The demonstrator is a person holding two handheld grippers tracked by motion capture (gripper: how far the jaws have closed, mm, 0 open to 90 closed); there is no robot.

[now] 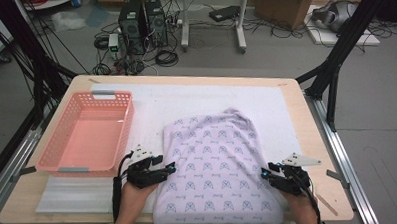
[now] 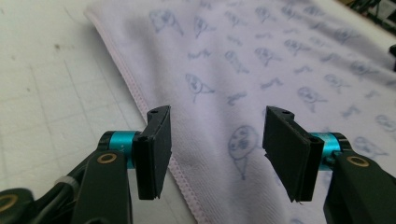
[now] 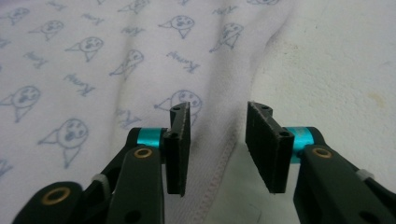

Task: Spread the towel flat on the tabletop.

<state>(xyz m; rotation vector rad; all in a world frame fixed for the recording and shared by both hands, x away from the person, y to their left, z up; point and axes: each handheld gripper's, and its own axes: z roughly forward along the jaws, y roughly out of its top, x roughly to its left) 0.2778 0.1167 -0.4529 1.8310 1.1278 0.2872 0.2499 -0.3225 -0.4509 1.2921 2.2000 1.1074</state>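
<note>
Beside the pink basket [image 1: 87, 131], the printed cloth [image 1: 216, 166] is spread flat. Its side hems are straddled by the left gripper [image 1: 168, 168] and right gripper [image 1: 265, 173], jaws parted, gripping nothing; both hems should be pinched together, evenly.

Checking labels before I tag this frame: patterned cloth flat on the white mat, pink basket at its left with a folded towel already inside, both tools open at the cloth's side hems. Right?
One thing is wrong: the pink basket is empty, as the high view shows. The rest holds: the patterned cloth lies on the white mat, and the left tool and right tool stand open at its side hems.
</note>
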